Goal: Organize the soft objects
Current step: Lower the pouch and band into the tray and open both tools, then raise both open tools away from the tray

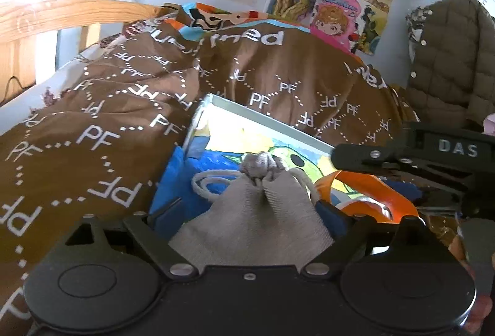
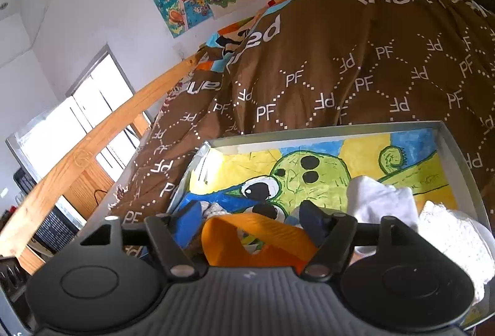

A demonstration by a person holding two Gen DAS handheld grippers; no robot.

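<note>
**Letting go of pouch and strap over the tray**

Left gripper [image 1: 247, 209]: spread wide, pads clear of the grey drawstring pouch [image 1: 253, 212] lying btwn them, so released, not grasped. Right gripper [image 2: 250, 221]: also spread, orange strap [image 2: 256, 246] looped btwn the fingers w/o any squeeze showing.

Best handling, as a judgement: back both out straight along the fingers, no sideways drag; cord loop at 9 o'clock of the pouch could snag a fingertip.

Pouch: ribbed grey knit, neck cinched to a knot at 12 o'clock, soft, slumped on the painted tray [image 2: 464, 156], which rests on the brown PF blanket [image 1: 92, 119]. White socks [image 2: 380, 203] bundled at 3 o'clock in the tray, white knit cloth [image 2: 454, 240] beside them.
</note>
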